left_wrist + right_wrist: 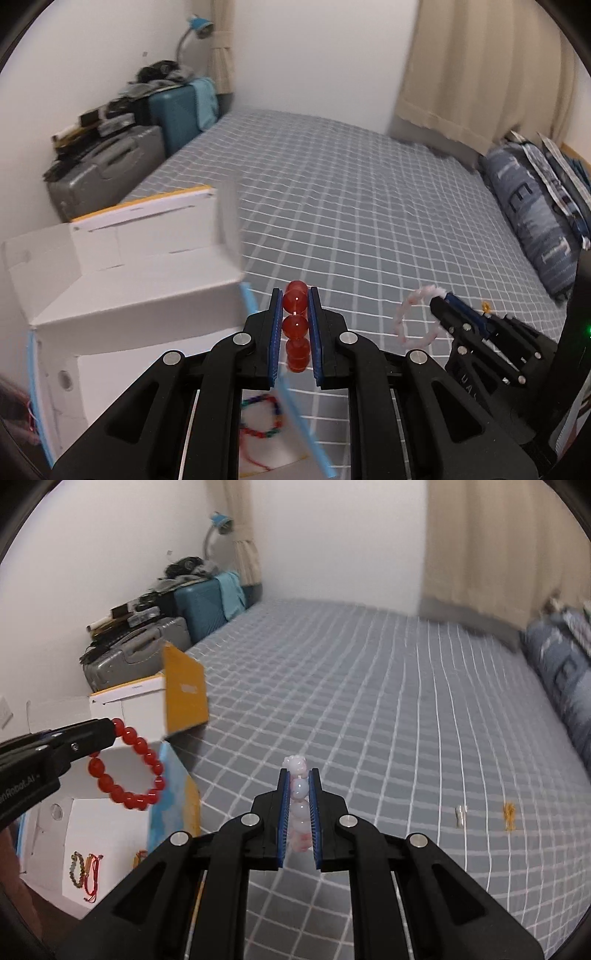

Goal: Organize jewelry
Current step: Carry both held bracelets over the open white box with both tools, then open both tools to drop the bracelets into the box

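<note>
At the bed's (369, 709) left edge stands an open white box (96, 834) with corded bracelets (86, 873) inside; above it the left tool (295, 295) pinches a red bead bracelet (129, 768), and to its right the right tool (299, 775) pinches a pale pink bead bracelet (413, 317) over the checked sheet

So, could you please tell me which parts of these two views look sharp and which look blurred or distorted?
Left wrist view: the left gripper and its red bead bracelet are sharp, while the white box edge and curtain smear; right wrist view: the right gripper and pale pink bead bracelet are crisp, the pillow blurs, and the checked bedsheet lines bow with the fisheye.
</note>
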A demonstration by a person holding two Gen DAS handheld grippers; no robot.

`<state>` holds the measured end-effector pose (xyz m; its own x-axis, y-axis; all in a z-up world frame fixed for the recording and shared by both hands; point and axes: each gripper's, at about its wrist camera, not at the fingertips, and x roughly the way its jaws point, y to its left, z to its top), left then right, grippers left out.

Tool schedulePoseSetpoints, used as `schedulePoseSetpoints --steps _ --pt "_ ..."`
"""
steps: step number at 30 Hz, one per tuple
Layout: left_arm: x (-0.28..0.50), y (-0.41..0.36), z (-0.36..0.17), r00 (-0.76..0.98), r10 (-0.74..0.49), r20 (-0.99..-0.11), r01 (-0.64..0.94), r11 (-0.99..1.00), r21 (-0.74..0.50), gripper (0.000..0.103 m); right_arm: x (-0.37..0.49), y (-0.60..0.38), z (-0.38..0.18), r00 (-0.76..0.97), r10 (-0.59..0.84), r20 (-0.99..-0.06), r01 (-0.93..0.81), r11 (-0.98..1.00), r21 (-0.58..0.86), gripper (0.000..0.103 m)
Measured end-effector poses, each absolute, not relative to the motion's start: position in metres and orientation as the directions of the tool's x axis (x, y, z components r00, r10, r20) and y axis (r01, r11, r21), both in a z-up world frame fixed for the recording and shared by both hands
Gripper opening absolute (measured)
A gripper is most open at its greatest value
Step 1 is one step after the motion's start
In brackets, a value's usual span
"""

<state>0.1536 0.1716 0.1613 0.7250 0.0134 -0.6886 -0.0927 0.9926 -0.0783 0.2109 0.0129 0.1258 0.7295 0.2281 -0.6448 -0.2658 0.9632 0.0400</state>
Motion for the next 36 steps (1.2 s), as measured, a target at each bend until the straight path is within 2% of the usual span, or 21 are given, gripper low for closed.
schedulePoseSetpoints --steps 7,16,25,36 --pt "0.127 0.236 0.164 0.722 0.096 -0.685 -0.202 0.977 -0.076 0.013 0.197 0.082 0.137 0.694 0.341 -0.634 -0.402 0.914 0.052 0.01" --pt "0.089 0.318 0.13 0.654 0.177 -0.735 -0.339 0.938 -0.075 0.013 0.18 0.158 0.114 0.599 0.42 -0.682 -0.526 0.849 0.06 0.01" --pt "0.071 0.367 0.08 0.564 0.19 -0.804 -0.412 0.908 -0.075 0.013 0.172 0.2 0.072 0.519 0.409 -0.751 -0.568 0.821 0.055 0.01" --pt "0.066 0.372 0.037 0.469 0.161 -0.869 -0.416 0.908 -0.056 0.013 0.174 0.213 0.038 0.435 0.307 -0.846 -0.547 0.837 0.022 0.01"
